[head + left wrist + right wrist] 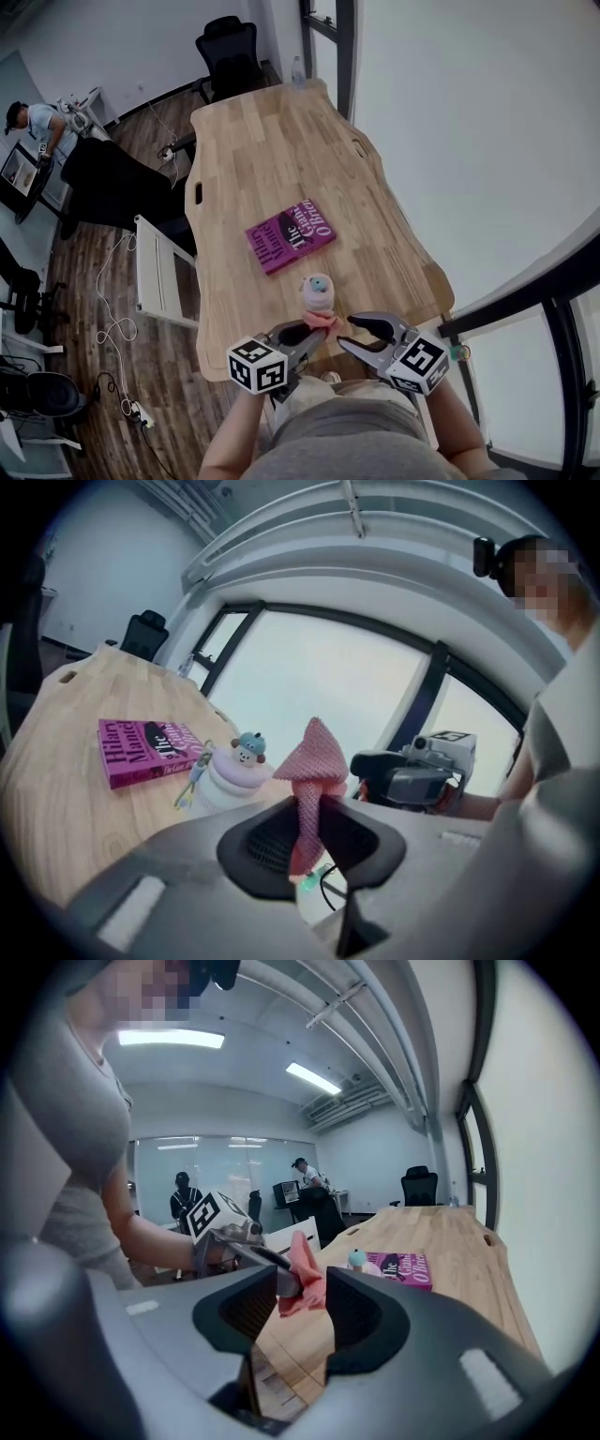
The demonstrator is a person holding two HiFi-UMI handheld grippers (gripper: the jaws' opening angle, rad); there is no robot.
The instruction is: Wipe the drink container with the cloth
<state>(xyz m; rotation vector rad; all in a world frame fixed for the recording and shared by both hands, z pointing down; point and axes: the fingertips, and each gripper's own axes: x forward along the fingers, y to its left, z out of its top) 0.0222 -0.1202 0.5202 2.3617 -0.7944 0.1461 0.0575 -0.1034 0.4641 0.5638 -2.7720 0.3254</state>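
Left gripper view: left gripper (305,841) pinches the cloth (315,754) just beside the drink container (228,778). Right gripper (305,1312) gapes wide, empty; it should steady the container before wiping.

One pink cloth (315,754), one drink container (317,292), one magenta book (291,236), one wooden table (262,141)

The left claw (314,330) and right claw (347,330) have grey bodies and black curved jaws. Each carries a white cube (256,365) printed with black square markers. The person wears a grey short-sleeved top (349,448).
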